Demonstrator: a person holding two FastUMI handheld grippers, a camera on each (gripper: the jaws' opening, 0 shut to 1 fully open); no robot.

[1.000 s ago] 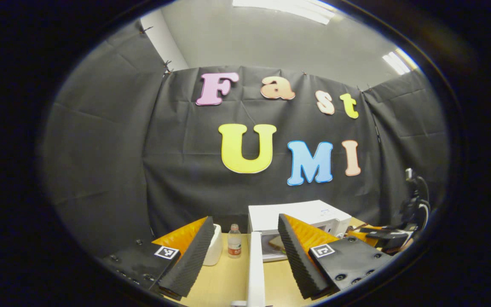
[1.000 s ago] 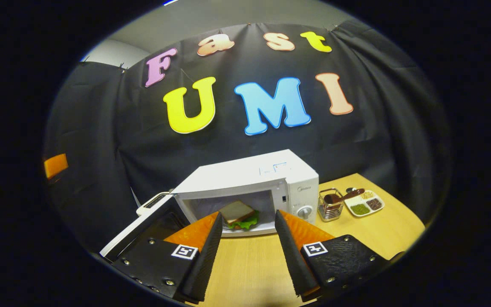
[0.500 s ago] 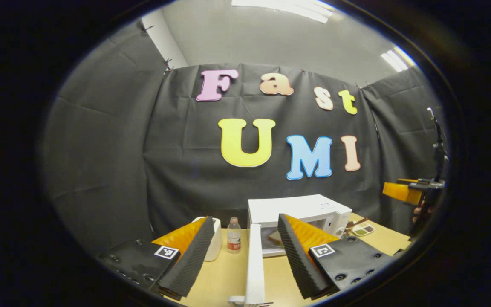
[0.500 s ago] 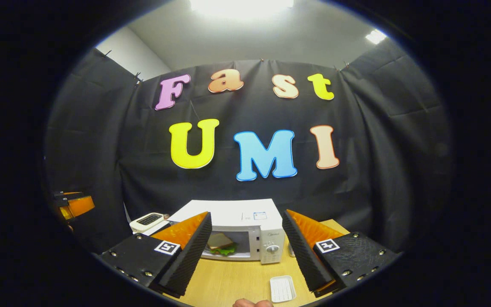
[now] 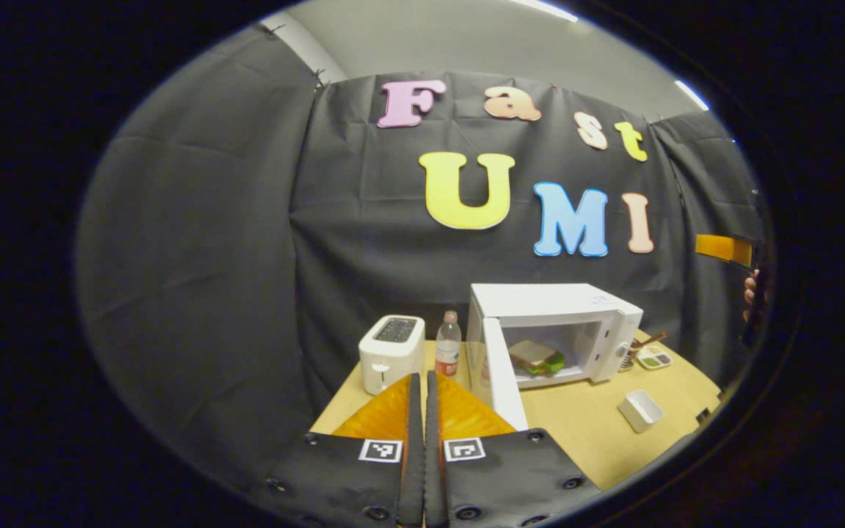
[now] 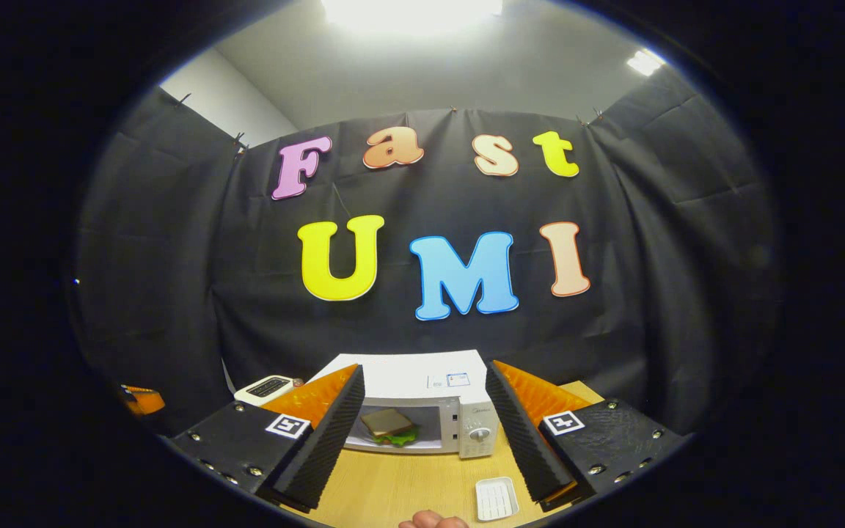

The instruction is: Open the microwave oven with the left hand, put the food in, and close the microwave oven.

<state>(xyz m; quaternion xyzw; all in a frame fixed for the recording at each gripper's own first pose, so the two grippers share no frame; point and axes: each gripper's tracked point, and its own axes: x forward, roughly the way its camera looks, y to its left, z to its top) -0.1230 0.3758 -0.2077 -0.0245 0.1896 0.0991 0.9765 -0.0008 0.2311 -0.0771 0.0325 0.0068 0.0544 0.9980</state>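
The white microwave (image 5: 554,304) stands on the wooden table (image 5: 576,433) with its door (image 5: 499,370) swung open toward me. A sandwich with lettuce (image 5: 535,356) lies inside the cavity. My left gripper (image 5: 418,381) is shut with nothing between its fingers, well back from the door and to its left. In the right gripper view the microwave (image 6: 400,370) faces me with the sandwich (image 6: 388,426) inside. My right gripper (image 6: 424,378) is open and empty, held back over the table's near side. The right gripper (image 5: 722,248) also appears far right, held high by a hand (image 5: 750,287).
A white toaster (image 5: 392,350) and a small bottle (image 5: 449,342) stand left of the microwave. A white dish (image 5: 640,410) sits on the table in front, and a condiment tray (image 5: 654,357) at the right. A fingertip (image 6: 431,521) shows at the bottom edge.
My left gripper has shut and pulled back and left, away from the open door. The right gripper has barely moved since half a second ago.
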